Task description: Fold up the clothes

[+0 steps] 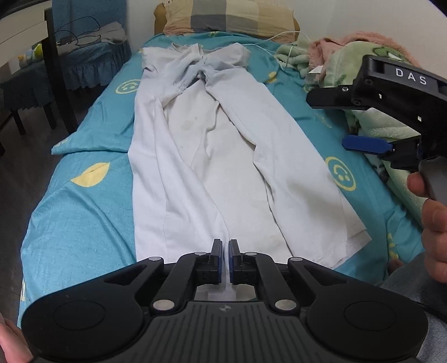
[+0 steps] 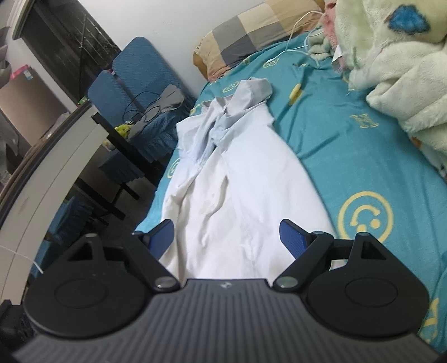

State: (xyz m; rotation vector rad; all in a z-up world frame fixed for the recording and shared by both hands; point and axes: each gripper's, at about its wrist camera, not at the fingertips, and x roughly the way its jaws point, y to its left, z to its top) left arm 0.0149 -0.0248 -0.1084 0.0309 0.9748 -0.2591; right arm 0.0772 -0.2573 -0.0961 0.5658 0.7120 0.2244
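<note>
Your left gripper (image 1: pixel 226 248) has its fingers (image 1: pixel 216 251) clenched on the near hem of the white cotton shirt (image 1: pixel 206 156), a thin pinch of cloth running between the blue pads. The shirt lies lengthwise down the middle of the turquoise bed sheet with yellow smiley prints (image 1: pixel 83 223), both sides folded in toward the centre, the pale grey sleeves crossed at the far end. Its near right corner (image 1: pixel 354 243) juts out flat toward the sheet's right side.

Your right gripper (image 2: pixel 226 237) hovers over the near part of the shirt (image 2: pixel 234 195) with its fingers (image 2: pixel 290 237) released and spread wide, nothing between them.

Bare sheet runs along both long edges of the shirt. On the right, a heaped pale green fleece blanket (image 1: pixel 377 120) crowds the bed's edge. On the left, the bed drops off to a dark floor, with a black table (image 2: pixel 117 134) and blue-covered chairs (image 2: pixel 139 72) nearby. At the far end, a checked pillow (image 1: pixel 229 16) sits just beyond the collar, with a white cable (image 1: pixel 268 42) lying near it.
</note>
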